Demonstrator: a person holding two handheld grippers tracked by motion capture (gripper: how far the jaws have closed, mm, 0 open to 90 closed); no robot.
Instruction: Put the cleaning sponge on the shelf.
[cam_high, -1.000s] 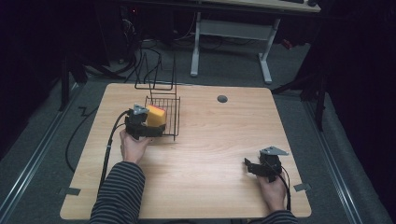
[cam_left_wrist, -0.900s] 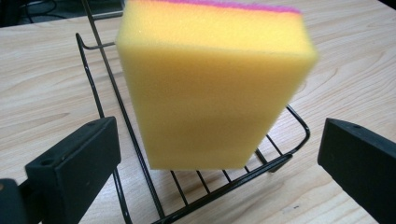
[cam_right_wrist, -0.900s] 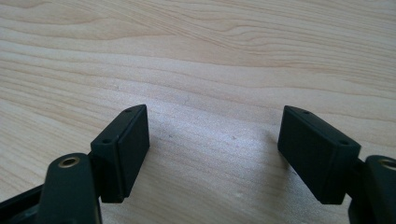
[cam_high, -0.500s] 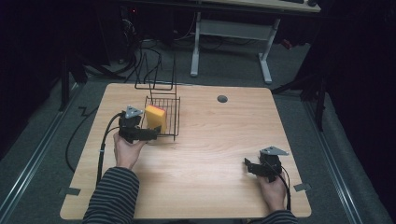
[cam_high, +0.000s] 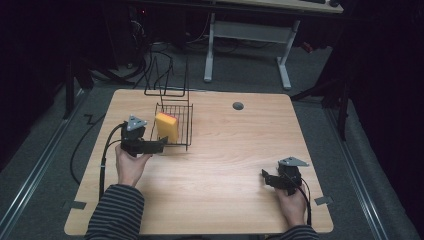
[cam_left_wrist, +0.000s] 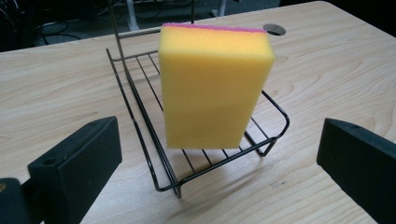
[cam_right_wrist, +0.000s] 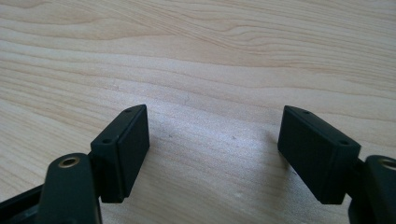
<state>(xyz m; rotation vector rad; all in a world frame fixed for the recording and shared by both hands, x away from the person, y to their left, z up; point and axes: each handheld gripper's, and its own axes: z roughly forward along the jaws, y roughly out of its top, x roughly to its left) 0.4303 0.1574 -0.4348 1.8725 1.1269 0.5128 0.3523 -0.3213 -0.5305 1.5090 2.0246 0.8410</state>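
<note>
Wooden table (cam_high: 220, 165) carries a wire basket (cam_high: 182, 131); inside it, a sponge (cam_high: 166, 127) is stood upright, straight ahead of the released left tool (cam_high: 161, 145); right tool (cam_high: 265, 178), also released, is well apart.

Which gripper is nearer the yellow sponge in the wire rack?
Left. The left gripper sits just before the sponge, jaws open; the right gripper rests far across the table.

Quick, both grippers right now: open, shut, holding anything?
Left gripper: open, holding nothing, jaws apart in front of the yellow sponge standing in the wire rack.
Right gripper: open, holding nothing, over the bare wooden table.
</note>
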